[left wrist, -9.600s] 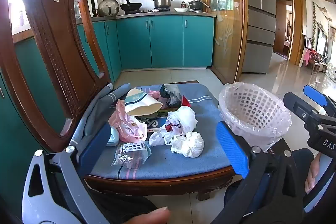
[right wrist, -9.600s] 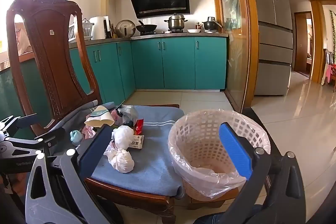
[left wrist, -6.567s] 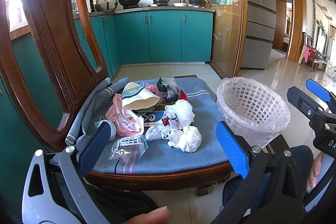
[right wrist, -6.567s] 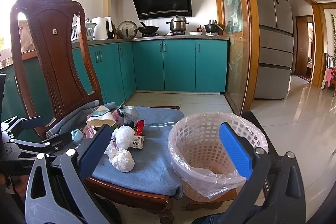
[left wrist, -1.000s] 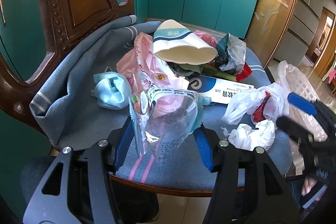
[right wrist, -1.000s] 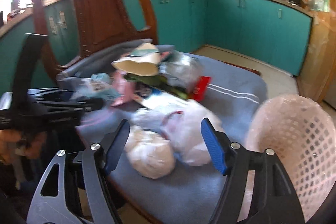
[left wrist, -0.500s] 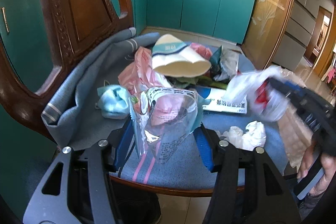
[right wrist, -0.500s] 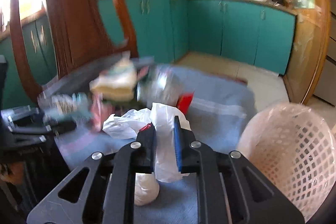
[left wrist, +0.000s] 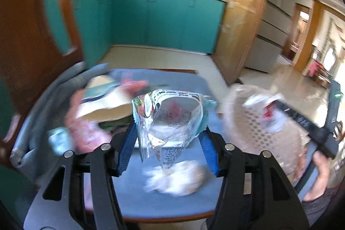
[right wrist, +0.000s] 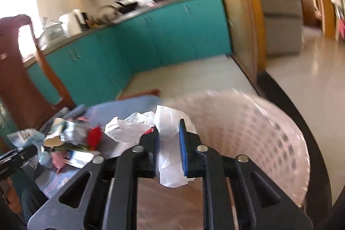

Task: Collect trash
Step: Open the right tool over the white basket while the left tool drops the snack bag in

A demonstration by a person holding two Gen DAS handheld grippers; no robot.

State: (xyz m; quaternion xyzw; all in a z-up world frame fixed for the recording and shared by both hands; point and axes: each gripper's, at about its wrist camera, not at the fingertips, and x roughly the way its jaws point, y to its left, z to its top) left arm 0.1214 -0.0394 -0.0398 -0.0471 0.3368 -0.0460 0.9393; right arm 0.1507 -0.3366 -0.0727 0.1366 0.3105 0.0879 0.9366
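Right tool [right wrist: 169, 145] jaws easing apart, white plastic bag [right wrist: 166, 143] between pads, carried toward lined mesh trash basket [right wrist: 248, 133] just right and ahead. Left tool [left wrist: 168, 143] clamped on clear snack wrapper [left wrist: 170, 120], above chair cushion [left wrist: 168, 204]. Basket contents unreadable through blur. Crumpled tissue [left wrist: 174, 178], paper cup [left wrist: 103, 105] on cushion.

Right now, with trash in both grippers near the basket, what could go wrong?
1. The right gripper is opening on the white plastic bag, which hangs before the basket, not clearly over its mouth; it may drop outside.
2. The left gripper holds the crinkly wrapper only by its sides; it might slip.
3. The crumpled tissue sits near the chair seat's front edge and could get knocked off.
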